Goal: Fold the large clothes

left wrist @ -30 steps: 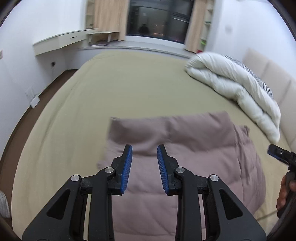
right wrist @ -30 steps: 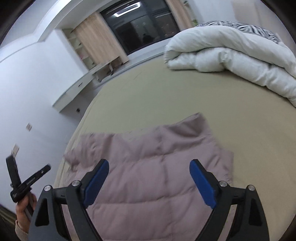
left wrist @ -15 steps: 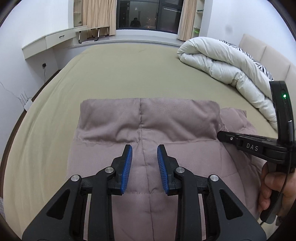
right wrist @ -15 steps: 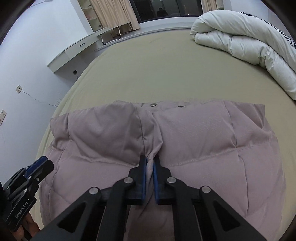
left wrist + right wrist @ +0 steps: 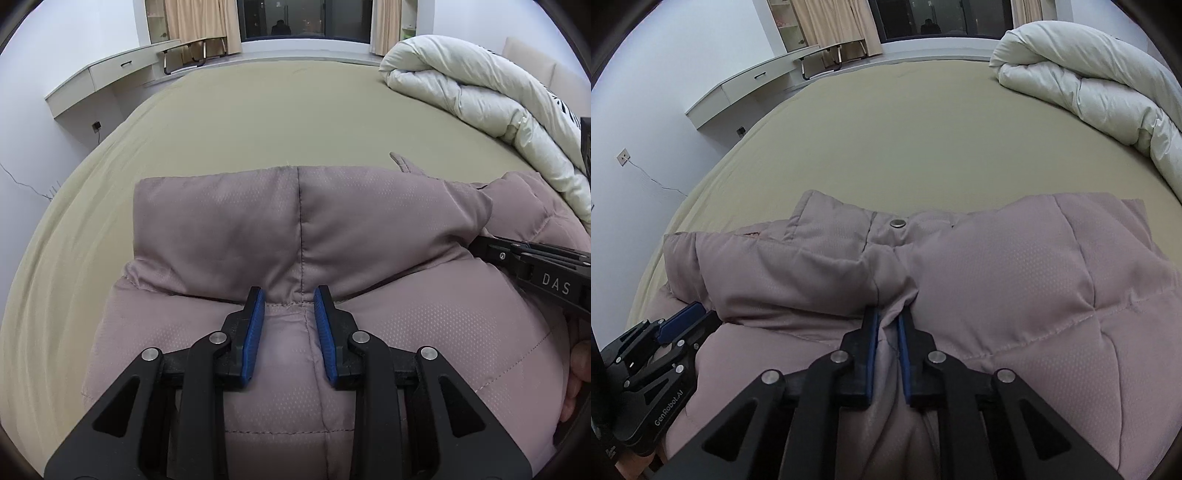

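Note:
A mauve quilted puffer jacket (image 5: 369, 229) lies on the olive bed sheet (image 5: 258, 110), its collar end away from me. It also fills the lower right wrist view (image 5: 1015, 280), with a metal snap (image 5: 897, 222) at the collar. My left gripper (image 5: 289, 297) is narrowly open, its blue pads on either side of the jacket's centre seam. My right gripper (image 5: 886, 315) is shut on a pinched fold of the jacket near the collar. The right gripper also shows at the right edge of the left wrist view (image 5: 532, 262), and the left gripper at the lower left of the right wrist view (image 5: 665, 339).
A rolled white duvet (image 5: 491, 96) lies on the bed's far right, also in the right wrist view (image 5: 1089, 81). A white wall desk (image 5: 110, 77) and a dark window (image 5: 303, 18) with curtains stand beyond the bed. A wall socket with a cable (image 5: 624, 158) is at left.
Both grippers moved down onto the jacket. The right gripper went from wide open to shut on a fold of fabric. The jacket's collar end bunched up toward the grippers.

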The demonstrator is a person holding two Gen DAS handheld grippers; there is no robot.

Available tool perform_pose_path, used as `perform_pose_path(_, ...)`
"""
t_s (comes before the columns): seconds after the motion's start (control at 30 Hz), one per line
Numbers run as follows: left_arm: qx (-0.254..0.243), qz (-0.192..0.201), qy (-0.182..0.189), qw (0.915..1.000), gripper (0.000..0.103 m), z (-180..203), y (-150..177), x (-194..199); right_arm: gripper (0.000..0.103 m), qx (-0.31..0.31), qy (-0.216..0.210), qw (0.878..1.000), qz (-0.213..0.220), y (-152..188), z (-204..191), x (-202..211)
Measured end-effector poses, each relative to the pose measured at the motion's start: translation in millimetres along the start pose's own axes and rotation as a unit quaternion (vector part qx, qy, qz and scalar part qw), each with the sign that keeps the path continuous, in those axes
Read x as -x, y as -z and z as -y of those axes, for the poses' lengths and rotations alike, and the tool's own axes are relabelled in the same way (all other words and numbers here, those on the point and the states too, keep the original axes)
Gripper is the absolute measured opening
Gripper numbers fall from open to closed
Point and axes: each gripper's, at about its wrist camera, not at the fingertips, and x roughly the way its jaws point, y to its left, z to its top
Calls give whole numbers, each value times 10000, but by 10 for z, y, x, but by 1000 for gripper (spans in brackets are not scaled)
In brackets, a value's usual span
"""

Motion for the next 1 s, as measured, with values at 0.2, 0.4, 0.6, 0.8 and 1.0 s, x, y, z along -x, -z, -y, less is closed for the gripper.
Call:
perform_pose_path(0.2,103,-90,88,9999,27,-53,-60,-283,12,-171,-203,9996,1,-16,99,-140)
perform_pose_path(0.4,142,-47,65,9999,27,-95,-29,-298,12,-92,-76,9999,-53,-77,75,-245)
perform_pose_path(0.6,267,-57,78,9996,27,-136,-38,-226,21,391,504,9970,-427,-289,-178,-307)
perform_pose_path(0.8,173,-55,-20,9998,27,-107,-22,-251,21,191,298,9993,-108,-198,-41,-379)
perform_pose_path(1.0,88,-11,-88,9999,27,-28,7,-239,25,-78,-72,9999,94,-159,39,-253)
